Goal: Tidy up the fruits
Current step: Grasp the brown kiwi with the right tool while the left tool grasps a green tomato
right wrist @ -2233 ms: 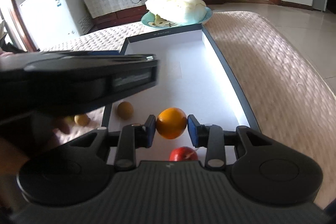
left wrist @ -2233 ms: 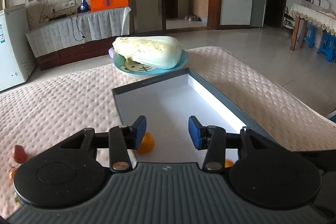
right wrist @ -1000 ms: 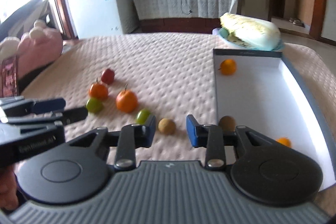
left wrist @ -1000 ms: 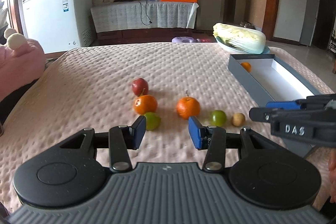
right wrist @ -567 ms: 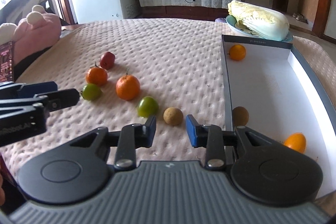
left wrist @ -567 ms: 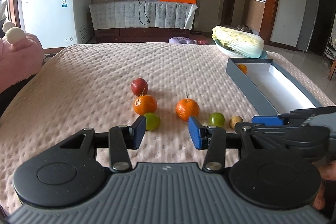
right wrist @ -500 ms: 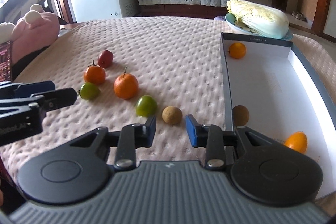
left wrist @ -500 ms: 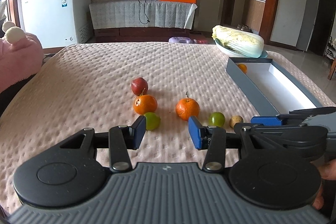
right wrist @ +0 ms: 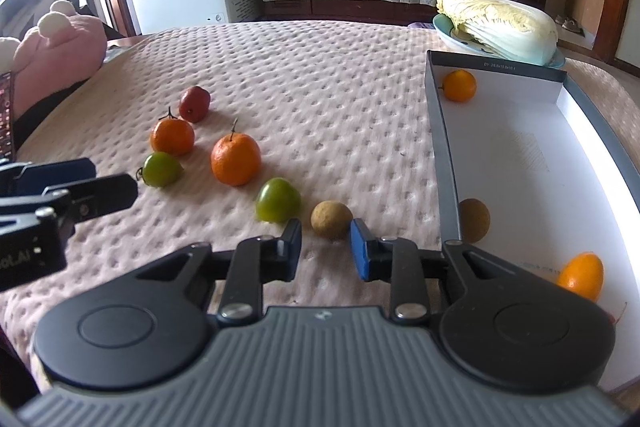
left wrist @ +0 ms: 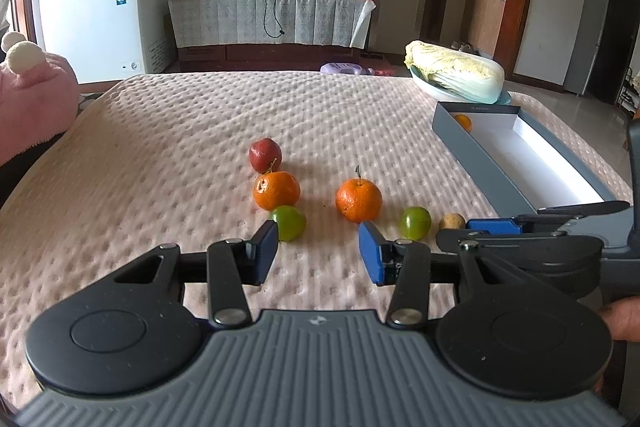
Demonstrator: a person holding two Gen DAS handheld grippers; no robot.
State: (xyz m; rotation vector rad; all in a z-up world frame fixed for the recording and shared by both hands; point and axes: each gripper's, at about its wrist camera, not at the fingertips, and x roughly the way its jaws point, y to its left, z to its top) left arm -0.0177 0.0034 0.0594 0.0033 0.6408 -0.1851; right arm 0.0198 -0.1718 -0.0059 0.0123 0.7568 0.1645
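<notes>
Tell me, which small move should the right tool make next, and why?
Probably ease the right tool forward and down around the small brown fruit. That fruit lies on the pink cloth just ahead of its open, empty jaws, which have just been closing, beside the box.

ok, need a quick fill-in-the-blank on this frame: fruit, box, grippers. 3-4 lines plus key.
1. The napa cabbage lies on a ____ just beyond the far end of the box.
2. The fruits still out on the bedspread number ____.
3. The fruit nearest the tips of the right gripper is the small ____ one.
4. The pads of the left gripper have ____ between them.

Missing words: plate; six; brown; nothing
</notes>
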